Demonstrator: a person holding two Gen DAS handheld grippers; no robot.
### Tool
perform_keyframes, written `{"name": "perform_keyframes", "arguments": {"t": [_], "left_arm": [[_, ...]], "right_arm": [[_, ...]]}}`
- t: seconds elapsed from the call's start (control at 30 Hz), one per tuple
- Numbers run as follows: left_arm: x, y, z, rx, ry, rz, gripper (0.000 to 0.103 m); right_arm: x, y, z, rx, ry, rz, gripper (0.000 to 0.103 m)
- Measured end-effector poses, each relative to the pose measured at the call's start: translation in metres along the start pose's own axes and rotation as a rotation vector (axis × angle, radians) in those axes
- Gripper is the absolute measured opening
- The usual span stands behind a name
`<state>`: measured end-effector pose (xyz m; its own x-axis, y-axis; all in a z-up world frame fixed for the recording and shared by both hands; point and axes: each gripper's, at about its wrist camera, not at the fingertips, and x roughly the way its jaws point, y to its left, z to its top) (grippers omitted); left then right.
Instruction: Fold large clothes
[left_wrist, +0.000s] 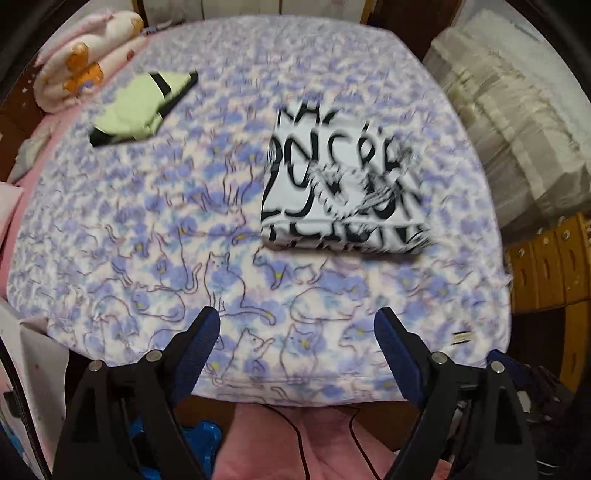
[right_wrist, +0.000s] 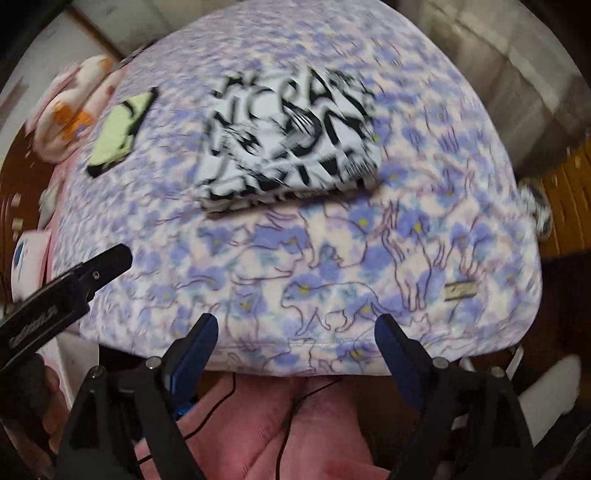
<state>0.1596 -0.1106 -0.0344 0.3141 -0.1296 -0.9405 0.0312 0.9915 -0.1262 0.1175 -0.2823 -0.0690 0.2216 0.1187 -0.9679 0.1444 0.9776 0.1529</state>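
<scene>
Left wrist view: our left gripper (left_wrist: 297, 321) and right gripper (right_wrist: 296, 326) gape empty over the fleecy cat-print blanket (left_wrist: 177, 221); at one o'clock, the folded rectangular lettered shirt (left_wrist: 341, 184).

Folded printed garment (left_wrist: 341, 184) lies beyond open left tool (left_wrist: 297, 323).

White black-lettered garment (left_wrist: 341, 184) folded square, flat on blanket (left_wrist: 184, 221)

Shirt lettering (left_wrist: 340, 184) — motion-blurred, unreadable
</scene>
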Motion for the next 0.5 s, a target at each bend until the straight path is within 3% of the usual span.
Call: {"name": "perform_keyframes", "arguments": {"t": [0.23, 0.37, 0.5], "left_arm": [[-0.052, -0.015, 0.013, 0.036, -0.123, 0.028, 0.091], [-0.056, -0.02, 0.009, 0.058, -0.123, 0.068, 0.093], [-0.054, -0.017, 0.006, 0.053, -0.11, 0.086, 0.101]], "right_arm": [[-0.051, 0.013, 0.015, -0.05, -0.12, -0.016, 0.088], [-0.048, 0.022, 0.009, -0.084, -0.106, -0.066, 0.092], [-0.057, 0.025, 0.008, -0.085, -0.143, -0.084, 0.099]]}}
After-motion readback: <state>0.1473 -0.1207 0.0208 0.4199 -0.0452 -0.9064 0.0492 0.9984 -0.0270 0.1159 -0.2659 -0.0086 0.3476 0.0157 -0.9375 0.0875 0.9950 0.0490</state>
